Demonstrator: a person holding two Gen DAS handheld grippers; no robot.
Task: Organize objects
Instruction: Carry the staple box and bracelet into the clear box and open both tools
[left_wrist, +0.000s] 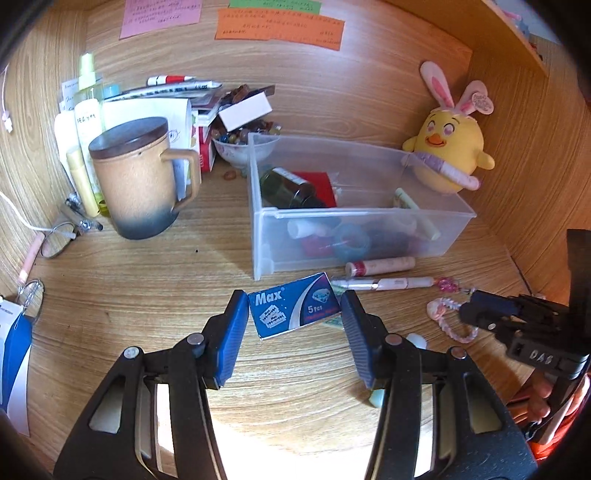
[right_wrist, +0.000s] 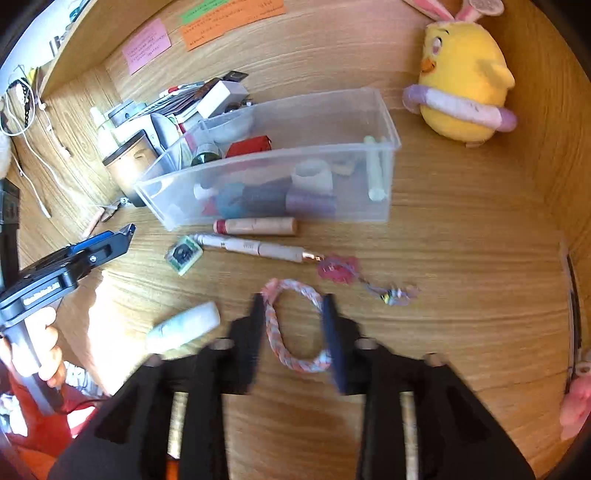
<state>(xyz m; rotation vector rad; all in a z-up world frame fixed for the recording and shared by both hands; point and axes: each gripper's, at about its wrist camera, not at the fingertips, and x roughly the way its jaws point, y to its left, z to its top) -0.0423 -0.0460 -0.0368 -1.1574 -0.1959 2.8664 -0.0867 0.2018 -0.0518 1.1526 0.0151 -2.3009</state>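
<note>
A blue "Max" razor-blade box (left_wrist: 291, 308) sits clamped between the blue pads of my left gripper (left_wrist: 293, 314), raised a little off the wooden desk (left_wrist: 147, 288). In the right wrist view a pink-and-white braided loop (right_wrist: 275, 332) lies flat on the desk between the blurred fingers of my right gripper (right_wrist: 293, 328). The loop keeps its oval shape and the jaws stand open around it. Behind both stands a clear plastic bin (left_wrist: 354, 213) (right_wrist: 266, 155) with a dark bottle, tape rolls and small tubes inside.
In front of the bin lie a pink tube (right_wrist: 255, 226), a pen (right_wrist: 255, 246), a green square item (right_wrist: 183, 254) and a pink charm (right_wrist: 338, 269). A white tube (right_wrist: 184, 326) lies left of my right gripper. A lidded mug (left_wrist: 140, 181) and a yellow plush chick (left_wrist: 448, 147) flank the bin.
</note>
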